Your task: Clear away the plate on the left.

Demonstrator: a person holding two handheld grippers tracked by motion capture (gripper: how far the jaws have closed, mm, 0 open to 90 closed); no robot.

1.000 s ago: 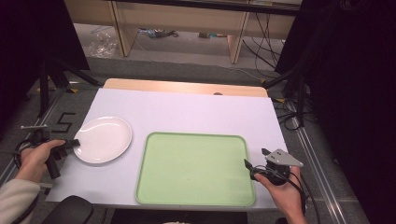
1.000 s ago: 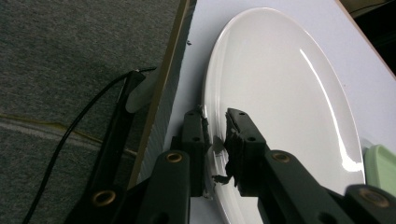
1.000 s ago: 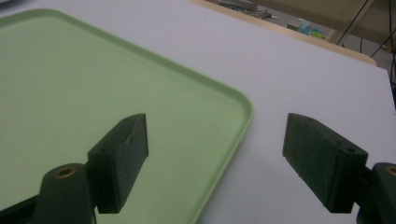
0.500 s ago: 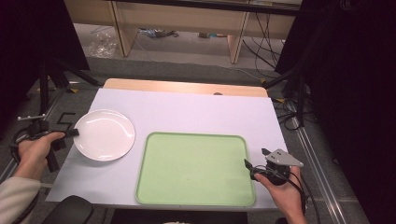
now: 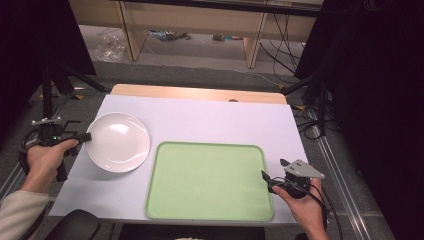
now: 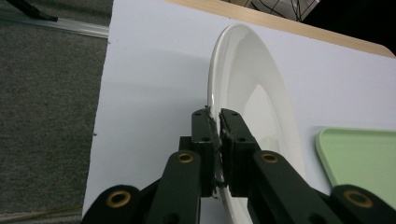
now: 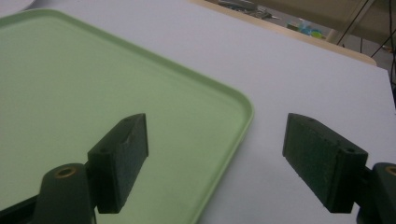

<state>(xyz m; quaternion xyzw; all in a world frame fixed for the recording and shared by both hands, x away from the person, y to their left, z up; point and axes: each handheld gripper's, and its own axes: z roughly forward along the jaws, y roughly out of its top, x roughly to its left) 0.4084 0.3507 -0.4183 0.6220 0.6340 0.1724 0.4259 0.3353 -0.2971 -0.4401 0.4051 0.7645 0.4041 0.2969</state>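
Observation:
A white plate (image 5: 119, 142) hangs a little above the left side of the white table, and my left gripper (image 5: 87, 136) is shut on its left rim. In the left gripper view the two black jaws (image 6: 217, 123) pinch the plate's (image 6: 252, 79) near edge, and its shadow falls on the table beneath. A light green tray (image 5: 210, 180) lies empty at the front middle. My right gripper (image 5: 265, 179) is open at the tray's right front corner. In the right gripper view its jaws (image 7: 217, 140) stand wide apart over the tray's rim (image 7: 243, 105), with nothing between them.
The table's wooden far edge (image 5: 200, 93) runs along the back. Grey floor, dark stands and cables lie beyond both table sides. The green tray's corner (image 6: 359, 154) sits just right of the plate in the left gripper view.
My left hand has risen with the plate in its grip. The plate has come up off the table and looks larger and a little farther back. The right hand has stayed put.

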